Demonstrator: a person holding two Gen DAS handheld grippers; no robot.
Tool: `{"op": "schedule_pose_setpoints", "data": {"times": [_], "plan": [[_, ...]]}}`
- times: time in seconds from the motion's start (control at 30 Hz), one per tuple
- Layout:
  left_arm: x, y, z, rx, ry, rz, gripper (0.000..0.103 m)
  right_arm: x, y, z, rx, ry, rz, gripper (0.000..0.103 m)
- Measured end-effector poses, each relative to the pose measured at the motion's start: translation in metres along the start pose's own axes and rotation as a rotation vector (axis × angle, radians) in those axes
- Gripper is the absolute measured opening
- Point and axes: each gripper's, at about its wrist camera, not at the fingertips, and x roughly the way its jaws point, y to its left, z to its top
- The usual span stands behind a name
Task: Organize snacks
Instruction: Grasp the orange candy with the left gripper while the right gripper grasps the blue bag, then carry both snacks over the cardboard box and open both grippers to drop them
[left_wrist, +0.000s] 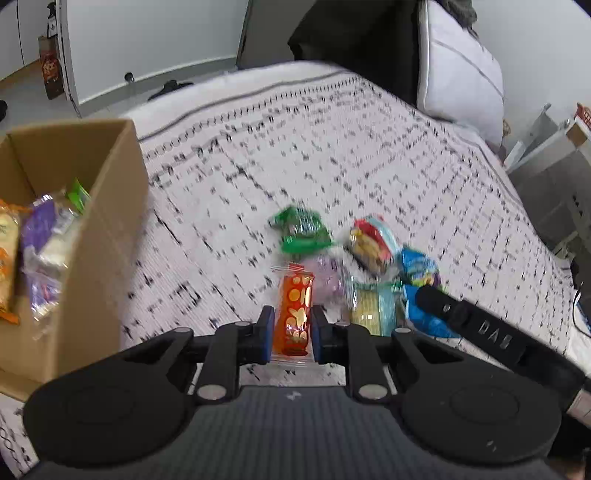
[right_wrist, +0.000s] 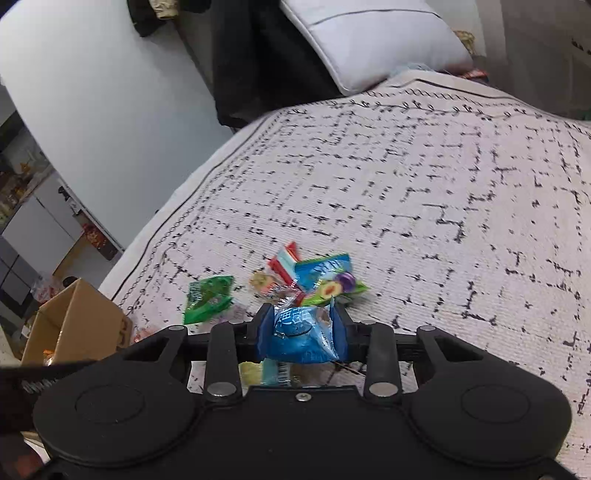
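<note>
Black fingers of the left gripper (left_wrist: 293, 325) are squeezing an orange snack packet (left_wrist: 294, 314), holding it standing up between the blue pads (left_wrist: 266, 334). Just past it, a little pile of snacks is lying on the patterned bed cover (left_wrist: 369, 147): a green packet (left_wrist: 301, 230) on the far side, a red and yellow packet (left_wrist: 369, 243) to its right, and a pale yellow packet (left_wrist: 369, 308) nearer. On the left, a cardboard box (left_wrist: 107, 221) is sitting on the cover with purple and orange snacks inside it. The right gripper (right_wrist: 302, 328) is pinching a blue snack packet (right_wrist: 301, 332) tight between its pads. A blue packet with fruit on it (right_wrist: 325, 277) is lying just beyond, and a white pillow (right_wrist: 369, 40) is leaning at the far end of the bed
</note>
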Motion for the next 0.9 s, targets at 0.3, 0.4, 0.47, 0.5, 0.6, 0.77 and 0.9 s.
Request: {"op": "schedule_pose_setpoints", "data": {"times": [0.3,0.4,0.47,0.5,0.6,0.77,0.9], "plan": [[-0.041,0.016,0.02,-0.015,-0.07,-0.01,0.019,-0.019,0.025,0.002,-0.051,-0.054,0.068,0.032],[-0.056,0.025,0.027,-0.025,-0.097,-0.011,0.019,-0.028,0.034,0.003,-0.052,-0.068,0.102,0.032],[-0.067,0.033,0.032,-0.036,-0.114,-0.018,0.019,-0.037,0.043,0.003,-0.068,-0.08,0.109,0.032],[-0.072,0.036,0.033,-0.04,-0.123,-0.021,0.019,-0.041,0.047,0.004,-0.073,-0.084,0.113,0.032],[-0.089,0.049,0.037,-0.061,-0.158,-0.025,0.019,-0.054,0.059,0.004,-0.085,-0.096,0.134,0.032],[-0.108,0.07,0.04,-0.108,-0.193,-0.008,0.019,-0.068,0.083,0.002,-0.075,-0.103,0.176,0.032],[-0.12,0.093,0.04,-0.167,-0.208,0.001,0.019,-0.074,0.104,-0.002,-0.084,-0.097,0.191,0.032]]}}
